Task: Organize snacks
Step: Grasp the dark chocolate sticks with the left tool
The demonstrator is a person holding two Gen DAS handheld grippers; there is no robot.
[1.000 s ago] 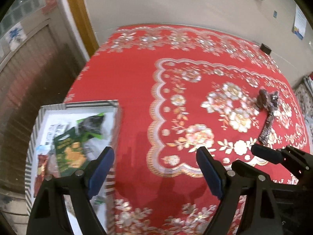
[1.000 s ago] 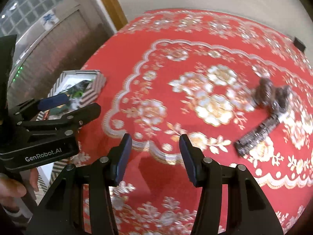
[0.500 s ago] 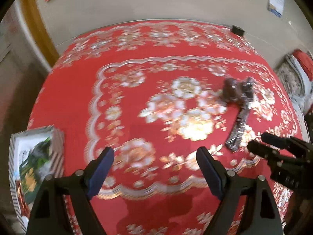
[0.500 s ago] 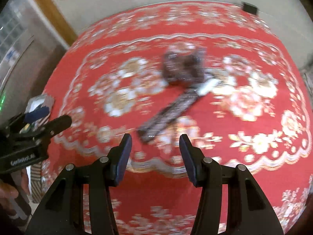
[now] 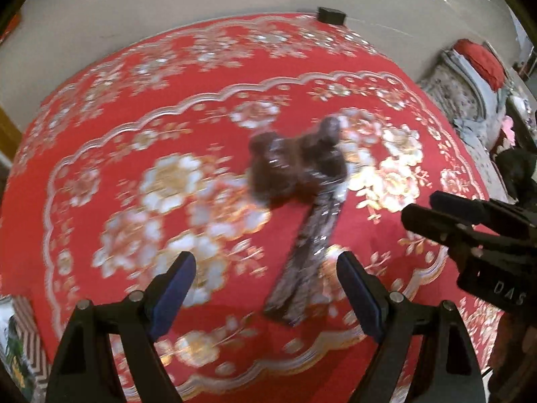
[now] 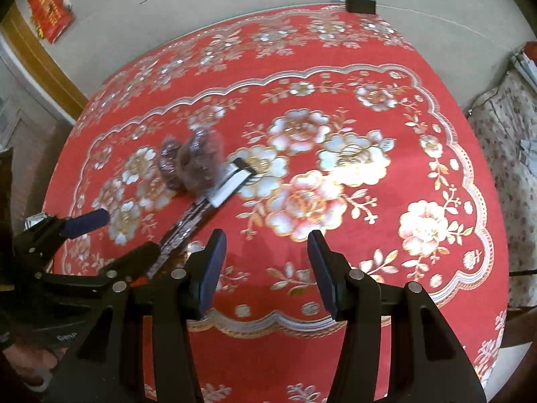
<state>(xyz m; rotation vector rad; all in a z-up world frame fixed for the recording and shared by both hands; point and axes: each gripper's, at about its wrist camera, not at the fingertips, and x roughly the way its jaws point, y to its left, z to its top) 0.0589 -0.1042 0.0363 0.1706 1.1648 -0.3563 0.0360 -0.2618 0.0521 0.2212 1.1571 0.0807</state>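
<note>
Both tools are released and hold nothing: the bar (image 5: 303, 265) lies between the left tool's (image 5: 265, 288) fingers, the bags (image 6: 194, 164) ahead-left of the right tool (image 6: 265, 268).

Right tongs (image 6: 266, 268) parted over red tablecloth (image 6: 419, 154); snack packets (image 6: 198, 174) left

Snack bags (image 5: 295, 171): two dark, rounded, clear-wrapped, touching, on red flowered cloth. Long dark snack strip (image 5: 305, 262): flat, one end against the bags.
</note>
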